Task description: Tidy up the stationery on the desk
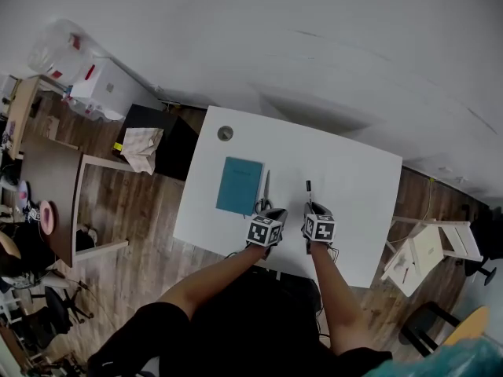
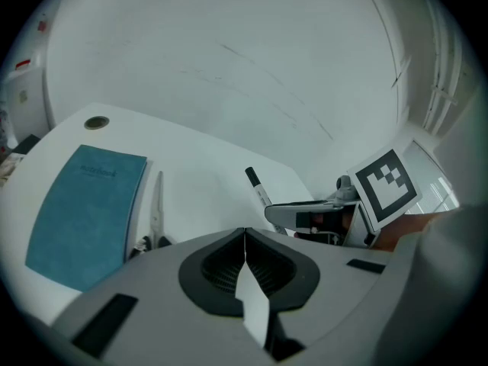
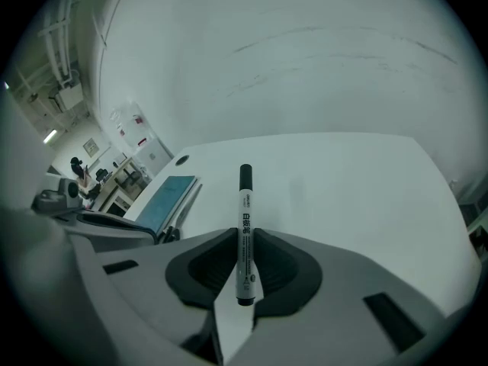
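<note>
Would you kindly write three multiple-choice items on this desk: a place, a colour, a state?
1. The scissors lie: A) right of the notebook B) on the notebook C) on the floor
2. The notebook is: A) red B) teal C) yellow
3. The right gripper is: A) open, empty B) gripping the marker C) gripping scissors
Key: A, they lie along its right edge; B, its cover is teal; B, its jaws pinch the marker's barrel.

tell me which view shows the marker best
The right gripper view: the marker stands centred and close, gripped by the right hand-held gripper, label visible. The head view shows it small; the left gripper view shows only its capped end.
</note>
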`<state>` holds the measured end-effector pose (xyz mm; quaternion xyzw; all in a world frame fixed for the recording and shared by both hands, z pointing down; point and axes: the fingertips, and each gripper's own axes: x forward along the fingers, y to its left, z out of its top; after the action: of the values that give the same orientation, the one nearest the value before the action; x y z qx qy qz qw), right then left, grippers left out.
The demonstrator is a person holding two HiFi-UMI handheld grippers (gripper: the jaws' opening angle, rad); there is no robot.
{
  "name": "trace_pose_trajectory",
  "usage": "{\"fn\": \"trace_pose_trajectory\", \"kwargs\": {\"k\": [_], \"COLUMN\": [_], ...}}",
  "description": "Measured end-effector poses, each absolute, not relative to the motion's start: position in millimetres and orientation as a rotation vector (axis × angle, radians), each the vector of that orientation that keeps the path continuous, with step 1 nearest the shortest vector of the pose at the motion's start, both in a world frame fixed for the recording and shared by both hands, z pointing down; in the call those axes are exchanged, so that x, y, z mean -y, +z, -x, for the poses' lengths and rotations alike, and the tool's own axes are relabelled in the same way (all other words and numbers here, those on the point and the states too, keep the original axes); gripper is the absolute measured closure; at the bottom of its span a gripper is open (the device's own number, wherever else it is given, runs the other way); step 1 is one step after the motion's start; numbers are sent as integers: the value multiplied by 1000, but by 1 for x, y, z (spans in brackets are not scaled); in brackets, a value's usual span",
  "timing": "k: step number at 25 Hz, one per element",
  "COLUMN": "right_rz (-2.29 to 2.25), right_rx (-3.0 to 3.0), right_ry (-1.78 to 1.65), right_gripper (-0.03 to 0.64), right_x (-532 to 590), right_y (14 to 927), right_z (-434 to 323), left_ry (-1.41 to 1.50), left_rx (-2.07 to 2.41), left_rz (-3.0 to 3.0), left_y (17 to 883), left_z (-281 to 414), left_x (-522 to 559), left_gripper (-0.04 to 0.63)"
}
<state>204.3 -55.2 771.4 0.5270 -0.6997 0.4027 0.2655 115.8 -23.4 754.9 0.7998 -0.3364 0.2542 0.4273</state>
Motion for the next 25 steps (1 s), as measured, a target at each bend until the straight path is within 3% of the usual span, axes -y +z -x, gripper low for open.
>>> {"fn": "trace_pose_trajectory", "kwargs": {"k": [13,25], "right_rz": [-1545,-1665], "right_rx": [1766,1623], "right_ry": [1333,1316], "right_gripper": [535,534], "right_x": [65,70], "right_y": [795,817], "right_z": [-112,-112], "left_ry": [596,554], "left_rx": [800,787], "left_rz": [-1992,-1943], "left_y": [753,760], "left_z": [-11,55], "left_x": [35,34], "left_gripper": [580,580]}}
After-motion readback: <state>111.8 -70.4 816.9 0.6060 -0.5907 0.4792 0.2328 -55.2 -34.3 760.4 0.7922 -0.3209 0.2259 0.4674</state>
